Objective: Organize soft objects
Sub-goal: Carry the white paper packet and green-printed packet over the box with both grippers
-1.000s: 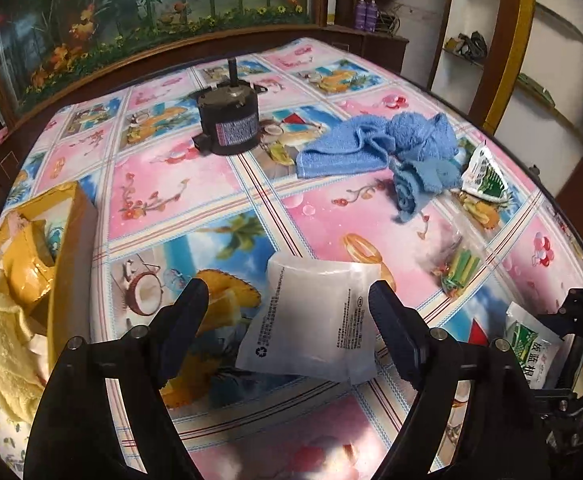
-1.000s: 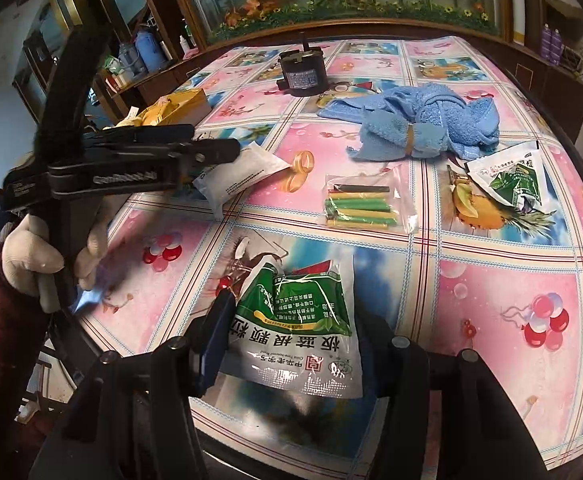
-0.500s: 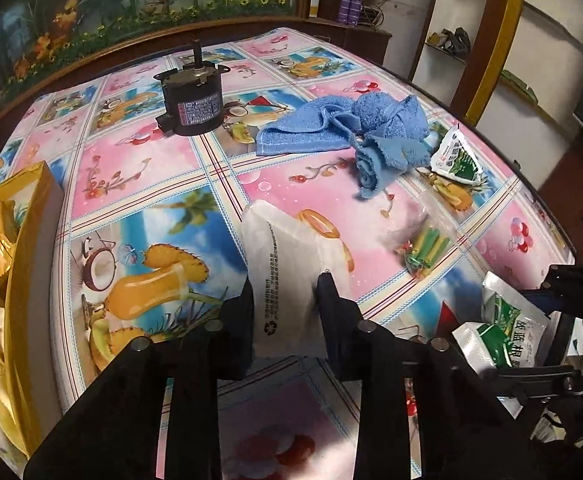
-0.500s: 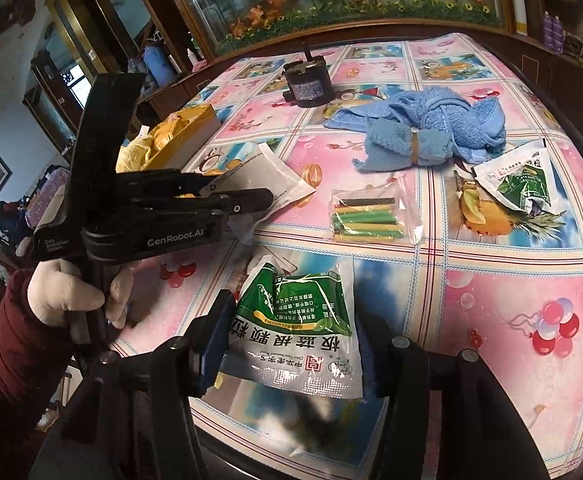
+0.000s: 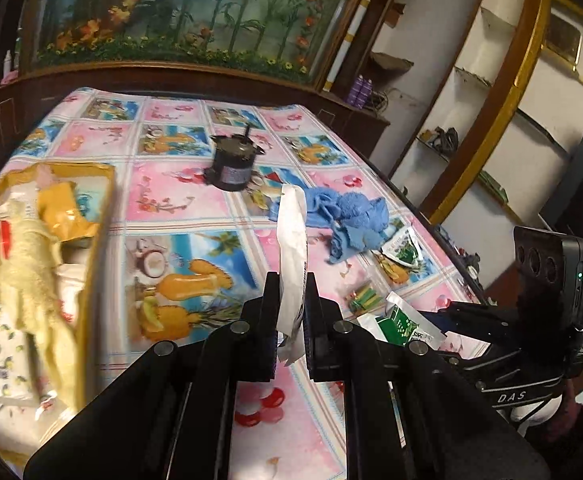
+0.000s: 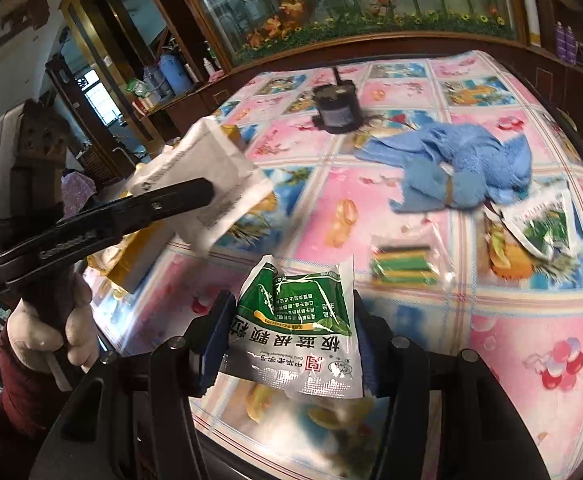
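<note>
Fruit-printed oilcloth covers the table beneath my two claws; at lower centre of the left view my left gripper is clamped on the white pouch, held edge-on clear of the cloth. It looks light, limp and slick, so I judge a pinch near its lower edge holds best. My right gripper squeezes the green sachet across its width, equally floppy, and the yellow box sits at left.

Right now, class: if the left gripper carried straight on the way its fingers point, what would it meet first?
Probably the tablecloth short of the black motor; the white packet clamped in the left gripper would touch first. Depth is unclear through the fisheye.
</note>
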Demonstrator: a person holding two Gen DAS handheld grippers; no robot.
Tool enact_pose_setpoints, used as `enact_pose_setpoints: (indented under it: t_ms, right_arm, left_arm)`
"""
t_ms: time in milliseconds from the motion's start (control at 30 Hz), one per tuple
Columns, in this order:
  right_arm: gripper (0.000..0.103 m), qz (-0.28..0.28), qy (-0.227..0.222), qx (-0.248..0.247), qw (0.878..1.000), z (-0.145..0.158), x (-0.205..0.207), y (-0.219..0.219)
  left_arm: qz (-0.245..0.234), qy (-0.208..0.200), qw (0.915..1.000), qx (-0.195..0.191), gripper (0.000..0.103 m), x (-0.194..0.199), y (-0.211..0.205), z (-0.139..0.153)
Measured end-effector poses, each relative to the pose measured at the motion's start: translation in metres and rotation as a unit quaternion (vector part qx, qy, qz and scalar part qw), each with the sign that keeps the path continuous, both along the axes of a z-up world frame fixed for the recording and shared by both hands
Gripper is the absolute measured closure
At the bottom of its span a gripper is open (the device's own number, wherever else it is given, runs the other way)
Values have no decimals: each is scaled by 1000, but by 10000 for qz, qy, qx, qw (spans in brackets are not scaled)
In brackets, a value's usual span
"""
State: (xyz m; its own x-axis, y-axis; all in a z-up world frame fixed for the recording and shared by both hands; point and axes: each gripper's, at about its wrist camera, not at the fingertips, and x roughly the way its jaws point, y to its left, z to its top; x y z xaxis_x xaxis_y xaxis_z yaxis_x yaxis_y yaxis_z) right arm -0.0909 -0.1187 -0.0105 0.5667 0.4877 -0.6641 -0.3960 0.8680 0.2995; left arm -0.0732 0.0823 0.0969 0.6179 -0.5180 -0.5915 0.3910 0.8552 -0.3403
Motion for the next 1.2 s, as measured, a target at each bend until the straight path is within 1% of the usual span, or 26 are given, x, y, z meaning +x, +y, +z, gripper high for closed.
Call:
enact_pose_setpoints:
  t_ms: [33,133,200,300,433,467,500,533,567,600,667,700,800,967,1033,1100,1200]
  right_arm:
    - [48,76,-46,9,10000,5,2,6]
    - [48,371,-165,32,9992,18,12,31]
    - [48,576,-226,33,9981,25,19,50]
    - [48,882,-306,8,9956,33,32,83]
    - [48,1228,-275,9,9921,38,49,128]
    - [48,1297,-264,-18,9912,38,53,140]
    - [48,1352,-263,-59,9904,38,56,151]
    - [48,1397,-268,-104,9898,39,59,161]
    - [48,1440,-276,-151,9891,40,62,170]
    - [48,1485,-271,-199,9883,41,66,179]
    - [48,1549,-262,-305,9871,41,76,198]
    - [48,1560,-243,-356,9868,41,83,208]
    - [48,1543,-190,-436,9869,41,101,227]
    - [48,1584,-201,-566,9855,51,133,269]
    - [48,1603,-166,-662,9847,51,148,287]
    - [48,1555,-140,-834,9842,47,166,306]
    - [46,1493,19,-937,9843,38,188,324]
  left_arm:
    - [136,-32,9999,9,94,-3,12,3]
    - [793,-139,9964,281,94,-15,54,9]
    - [1146,-77,9928,336,93,-19,82,7]
    - [1619,101,9861,372,93,-23,119,-6]
    - [2029,381,9774,451,93,-22,147,-30]
    - [2108,426,9750,562,93,-21,149,-35]
    - [2239,442,9701,830,91,-21,149,-38]
    - [2339,420,9660,1018,89,-22,149,-40]
    - [2447,384,9616,1182,81,-22,147,-42]
    - [2549,373,9566,1359,67,-22,147,-42]
    - [2734,365,9493,1506,54,-23,148,-43]
    - [2781,385,9489,1439,53,-24,152,-43]
    - [2847,403,9521,1045,53,-30,164,-40]
    - [2971,275,9530,534,54,-37,177,-29]
    - [3006,199,9527,404,51,-40,180,-25]
    - [3046,158,9519,301,42,-42,182,-22]
    - [3098,93,9505,245,39,-45,184,-18]
